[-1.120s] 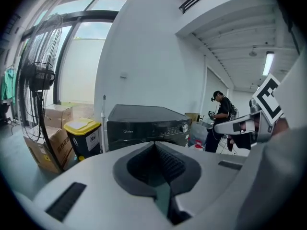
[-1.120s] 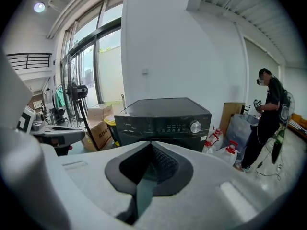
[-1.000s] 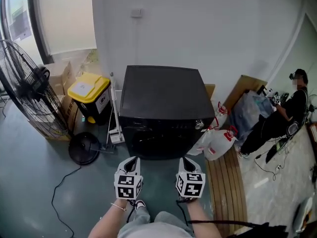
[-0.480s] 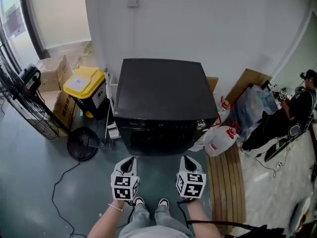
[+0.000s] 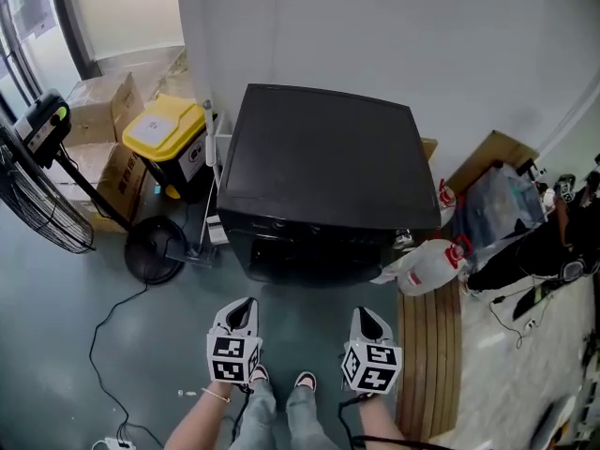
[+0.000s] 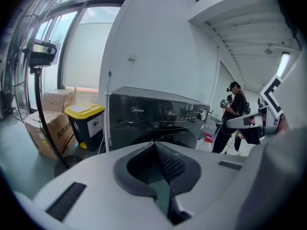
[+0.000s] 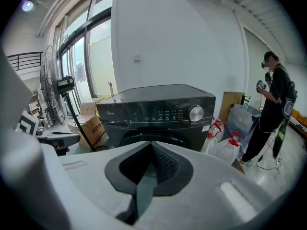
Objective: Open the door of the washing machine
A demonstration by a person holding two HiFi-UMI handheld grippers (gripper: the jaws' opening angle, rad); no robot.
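Washing machine (image 5: 323, 176): black front-loader on floor (image 5: 56, 345), back against white wall (image 5: 422, 36). Door (image 7: 159, 135) shut. Lower part hidden behind gripper body in both gripper views, handle not discernible. Front only a dark strip from head view.

Left gripper (image 5: 246, 305), right gripper (image 5: 365, 314): jaws together, nothing between, both short of machine front, not touching it.

Left of machine: yellow-lid bin (image 5: 169, 143), cardboard boxes (image 5: 98, 111), fan (image 5: 42, 186) cut off at frame edge.

Right of machine: white jug (image 5: 427, 265), wooden slats (image 5: 427, 364), person (image 7: 273, 104).

Cable (image 5: 108, 336) across grey-green floor.
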